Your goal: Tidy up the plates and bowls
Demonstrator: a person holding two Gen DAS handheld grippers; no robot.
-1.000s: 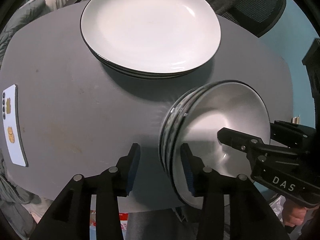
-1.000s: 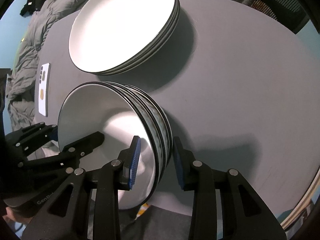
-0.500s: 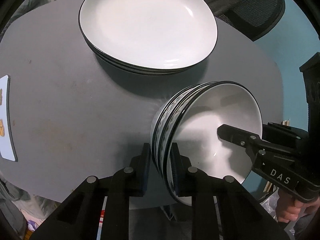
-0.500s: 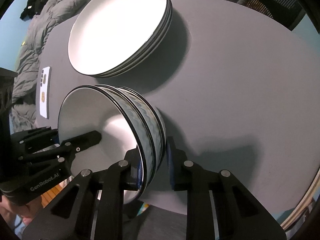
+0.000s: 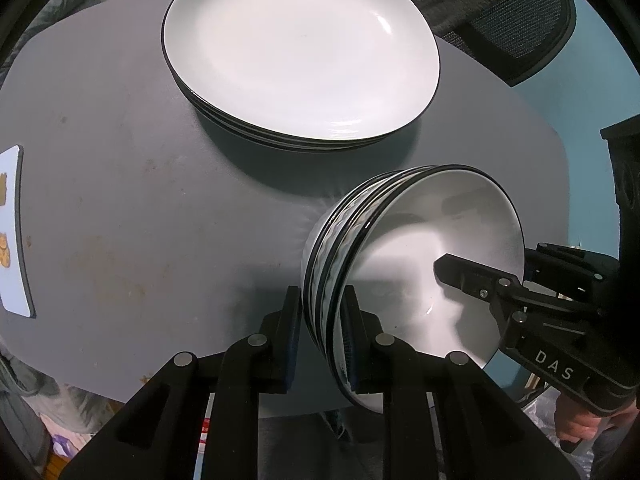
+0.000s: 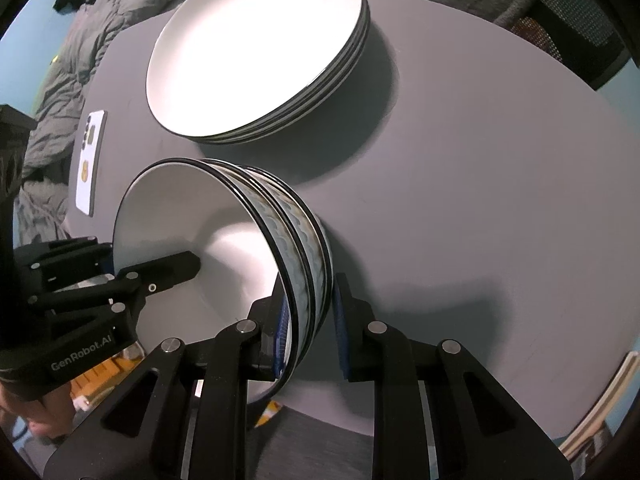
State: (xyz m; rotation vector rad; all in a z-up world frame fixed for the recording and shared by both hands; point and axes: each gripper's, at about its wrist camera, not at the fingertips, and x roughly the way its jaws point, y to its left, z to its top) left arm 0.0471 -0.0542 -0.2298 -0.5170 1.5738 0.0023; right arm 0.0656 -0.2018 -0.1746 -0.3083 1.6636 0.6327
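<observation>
Left gripper (image 5: 320, 324) jaws narrow, clamping bowls' (image 5: 404, 276) rim, right gripper (image 6: 310, 320) likewise on opposite rim, bowls near table (image 5: 140, 200) edge beside plates (image 5: 300, 48), both jaws stood wider a second ago

Dim room, overhead light, glare on plates (image 5: 300, 48), hard shadows, fisheye-warped dark edges

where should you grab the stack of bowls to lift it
By the rims, from above, at two opposite sides. The stack of bowls sits upright and nested on the table, so only the stacked walls give a thin edge that jaws can span. The left tool and right tool each clamp it that way, one finger inside, one outside.
</observation>
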